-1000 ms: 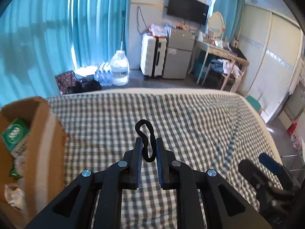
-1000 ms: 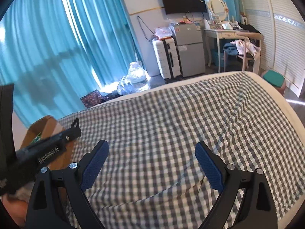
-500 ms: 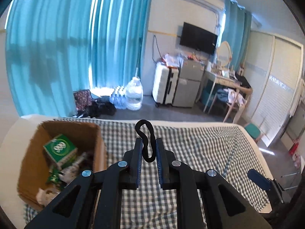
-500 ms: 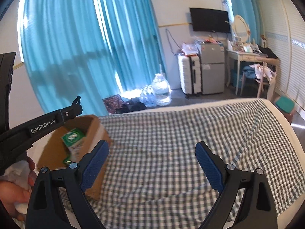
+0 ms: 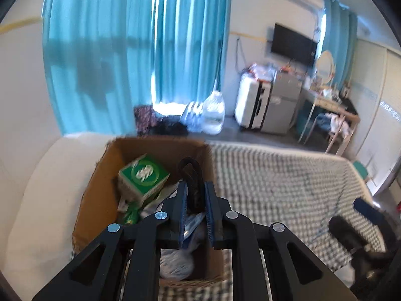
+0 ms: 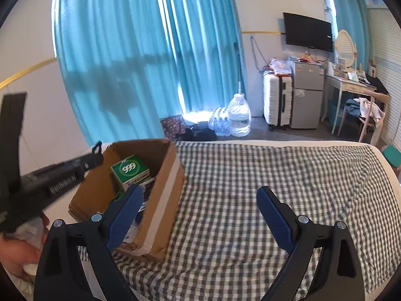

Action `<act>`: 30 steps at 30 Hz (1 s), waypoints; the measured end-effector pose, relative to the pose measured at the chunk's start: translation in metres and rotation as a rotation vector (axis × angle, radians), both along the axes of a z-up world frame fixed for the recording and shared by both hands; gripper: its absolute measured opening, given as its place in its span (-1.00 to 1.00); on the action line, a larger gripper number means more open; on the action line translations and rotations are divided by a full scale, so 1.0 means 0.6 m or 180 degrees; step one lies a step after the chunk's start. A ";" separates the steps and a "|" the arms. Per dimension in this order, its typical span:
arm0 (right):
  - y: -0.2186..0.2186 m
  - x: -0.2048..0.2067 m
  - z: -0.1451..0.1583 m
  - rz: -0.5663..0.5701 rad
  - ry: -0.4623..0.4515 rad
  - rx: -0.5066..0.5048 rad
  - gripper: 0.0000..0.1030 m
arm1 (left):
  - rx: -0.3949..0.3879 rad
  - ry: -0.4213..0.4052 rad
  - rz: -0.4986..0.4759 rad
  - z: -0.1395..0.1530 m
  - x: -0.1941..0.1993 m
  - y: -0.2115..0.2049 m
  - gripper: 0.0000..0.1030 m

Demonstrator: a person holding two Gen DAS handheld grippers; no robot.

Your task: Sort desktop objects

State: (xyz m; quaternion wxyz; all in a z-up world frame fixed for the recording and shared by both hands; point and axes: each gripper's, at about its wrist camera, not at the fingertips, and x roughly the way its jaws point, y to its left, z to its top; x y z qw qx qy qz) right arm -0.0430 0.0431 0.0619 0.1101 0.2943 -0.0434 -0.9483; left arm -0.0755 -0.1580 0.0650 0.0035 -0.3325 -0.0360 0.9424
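The green box [image 6: 130, 169] inside the cardboard box [image 6: 165, 200] carried a white oval with "999" printed on it, legible only in the right wrist view; in the left wrist view the same green box [image 5: 143, 175] was blurred and its mark unreadable. White lettering ran along the body of the left gripper [image 6: 62, 176] as seen from the right wrist, too smeared to read.

The left gripper [image 5: 195, 200] was pinched narrow on a black hair tie [image 5: 191, 175], whose loop stood up between the blue pads [image 5: 182, 205] above the open cardboard box [image 5: 100, 188]. Beneath it the left wrist view showed a crumpled plastic bag [image 5: 176, 263] and more packets in the box, contents the other camera mostly missed behind the box's near wall.

The right gripper [image 6: 200, 218] stood spread wide with nothing between its pads [image 6: 125, 213], hovering over the checked cloth [image 6: 275, 175]. That view showed the cardboard box at the cloth's left edge, with a pale tape strip along its right wall. From the left wrist, the right gripper [image 5: 361, 228] appeared at the cloth's right edge.

Past the far edge stood a large water bottle [image 6: 239, 115], a white suitcase [image 6: 277, 102] and a small grey fridge [image 6: 307, 95].
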 end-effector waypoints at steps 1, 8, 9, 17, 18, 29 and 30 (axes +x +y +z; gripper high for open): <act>-0.007 -0.002 -0.005 0.0022 -0.0022 0.0016 0.79 | 0.0010 -0.0048 0.0034 -0.013 -0.002 -0.007 -0.73; -0.046 -0.022 -0.044 0.0128 -0.0173 0.0136 0.79 | 0.0016 -0.0292 0.0078 -0.079 -0.016 -0.038 -0.70; -0.050 -0.026 -0.049 0.0137 -0.0198 0.0156 0.79 | -0.0004 -0.0311 0.0074 -0.084 -0.018 -0.037 -0.68; -0.055 -0.048 -0.068 -0.0020 -0.0236 0.0275 0.90 | -0.0111 -0.0259 0.0249 -0.084 -0.020 -0.047 0.72; -0.051 -0.048 -0.069 -0.0060 -0.0231 0.0269 0.93 | -0.0112 -0.0276 0.0254 -0.082 -0.020 -0.048 0.76; -0.020 -0.024 -0.036 -0.0199 -0.0080 0.0216 1.00 | -0.0213 -0.0008 0.0283 -0.023 0.017 -0.023 1.00; -0.015 -0.020 -0.032 -0.0210 -0.0060 0.0212 1.00 | -0.0215 0.0019 0.0280 -0.018 0.023 -0.019 1.00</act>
